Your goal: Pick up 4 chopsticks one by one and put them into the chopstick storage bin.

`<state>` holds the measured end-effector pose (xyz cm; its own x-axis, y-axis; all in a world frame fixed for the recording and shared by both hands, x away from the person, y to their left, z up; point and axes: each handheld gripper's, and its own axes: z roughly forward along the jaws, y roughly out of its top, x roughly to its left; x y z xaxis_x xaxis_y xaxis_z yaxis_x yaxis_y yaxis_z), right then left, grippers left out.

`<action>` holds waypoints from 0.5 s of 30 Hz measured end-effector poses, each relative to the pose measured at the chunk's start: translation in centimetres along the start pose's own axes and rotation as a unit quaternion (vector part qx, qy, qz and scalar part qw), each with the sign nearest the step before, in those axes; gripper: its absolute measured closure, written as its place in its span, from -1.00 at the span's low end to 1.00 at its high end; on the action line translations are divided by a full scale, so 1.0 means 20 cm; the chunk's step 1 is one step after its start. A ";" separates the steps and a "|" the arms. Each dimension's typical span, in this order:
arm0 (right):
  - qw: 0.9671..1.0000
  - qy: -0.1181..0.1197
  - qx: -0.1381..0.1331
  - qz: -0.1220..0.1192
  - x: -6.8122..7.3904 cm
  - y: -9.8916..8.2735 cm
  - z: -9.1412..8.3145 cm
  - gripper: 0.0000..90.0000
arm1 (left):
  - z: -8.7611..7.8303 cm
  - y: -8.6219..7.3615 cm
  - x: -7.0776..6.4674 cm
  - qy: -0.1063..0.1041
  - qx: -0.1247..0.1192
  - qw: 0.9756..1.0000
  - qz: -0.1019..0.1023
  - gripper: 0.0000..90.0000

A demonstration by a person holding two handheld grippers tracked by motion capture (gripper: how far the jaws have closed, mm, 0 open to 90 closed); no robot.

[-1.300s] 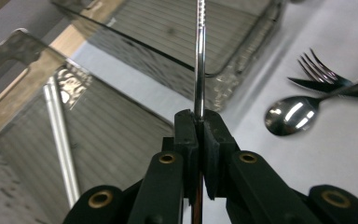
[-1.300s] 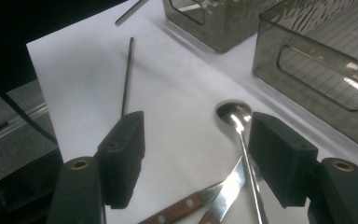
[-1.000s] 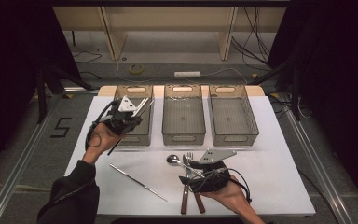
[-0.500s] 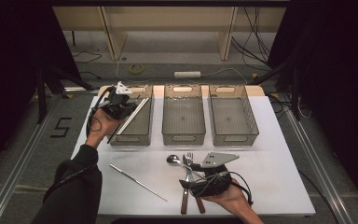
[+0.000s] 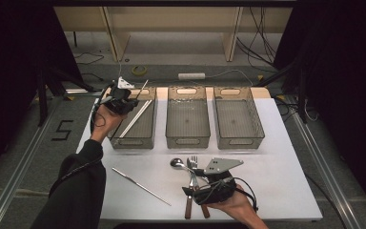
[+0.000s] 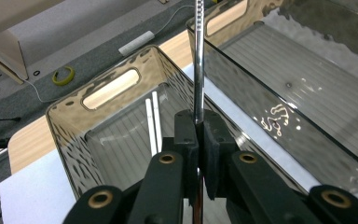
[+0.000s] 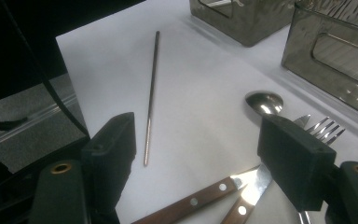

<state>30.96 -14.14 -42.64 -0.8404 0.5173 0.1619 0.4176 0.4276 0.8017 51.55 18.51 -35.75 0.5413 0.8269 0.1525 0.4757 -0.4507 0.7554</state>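
My left gripper (image 5: 129, 97) hovers over the far end of the left smoked bin (image 5: 124, 142), shut on a metal chopstick (image 6: 198, 70) that points up past its pads. Two white chopsticks (image 6: 151, 121) lie inside that bin. My right gripper (image 5: 194, 183) sits low near the table's front edge. Its jaws have just been opening and now stand wide with nothing gripped. Under and beside it lie a spoon (image 7: 264, 101), a fork (image 7: 326, 128) and two wooden-handled pieces (image 7: 200, 198). A second metal chopstick (image 7: 152, 93) lies loose on the white table to its left.
Three smoked plastic bins stand in a row across the back of the white mat, the middle bin (image 5: 187, 141) and the right bin (image 5: 238, 141) with nothing in them. Beyond the table are grey floor, cables and a roll of tape (image 5: 139, 70).
My left hand has carried the metal chopstick away from me and leftward, to the far end of the left bin. The right hand has stayed in place.
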 end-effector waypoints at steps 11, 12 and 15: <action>1.000 0.002 0.003 -0.002 0.00 0.00 0.00 -0.35 | 0.00 0.06 0.04 0.008 0.005 1.000 -0.004 0.90; 1.000 0.002 0.003 -0.002 0.00 0.00 0.00 -0.35 | 0.00 0.06 0.04 0.010 0.004 1.000 -0.006 0.90; 1.000 0.002 0.004 -0.003 0.00 0.00 0.00 -0.34 | 0.03 0.05 0.05 0.013 0.009 1.000 -0.009 0.90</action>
<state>30.94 -14.10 -42.75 -0.8449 0.5107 0.1594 0.4147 0.4370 0.7982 52.98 18.77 -35.25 0.5147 0.8432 0.1551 0.4975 -0.4411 0.7470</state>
